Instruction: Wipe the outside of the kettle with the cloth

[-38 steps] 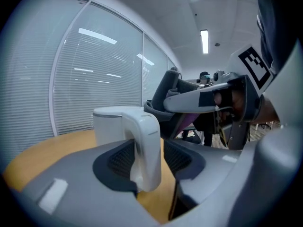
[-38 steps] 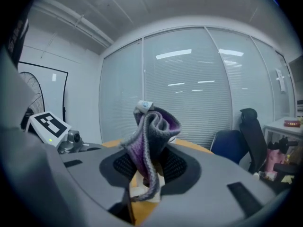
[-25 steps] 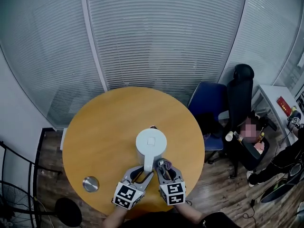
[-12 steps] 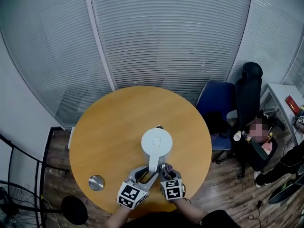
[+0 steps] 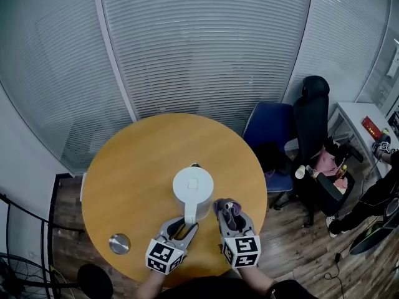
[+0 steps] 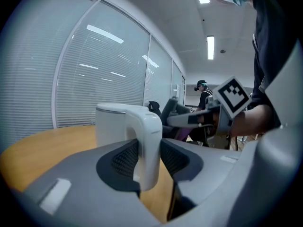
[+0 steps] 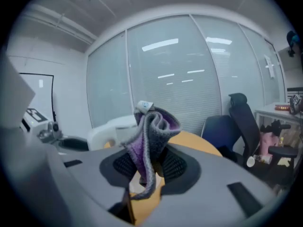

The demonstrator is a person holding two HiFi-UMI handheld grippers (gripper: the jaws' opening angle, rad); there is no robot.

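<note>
A white kettle (image 5: pixel 192 187) stands upright near the front of the round wooden table (image 5: pixel 137 167), its handle (image 6: pixel 149 145) pointing toward me. My left gripper (image 5: pixel 184 228) is shut on that handle, the pads pressing both its sides. My right gripper (image 5: pixel 229 213) is shut on a bunched grey and purple cloth (image 7: pixel 150 141). The cloth (image 5: pixel 225 208) sits just right of the kettle's body, a small gap between them. In the right gripper view the kettle (image 7: pixel 113 130) shows at the left behind the cloth.
A small round metal lid (image 5: pixel 118 243) lies on the table at the front left. A blue chair (image 5: pixel 269 136) and a black office chair (image 5: pixel 315 123) stand right of the table. Blinds cover the glass wall behind. A person sits at the far right.
My right gripper has swung with the cloth from beside the handle out to the kettle's right side and risen a little. The left gripper and kettle have stayed put.
</note>
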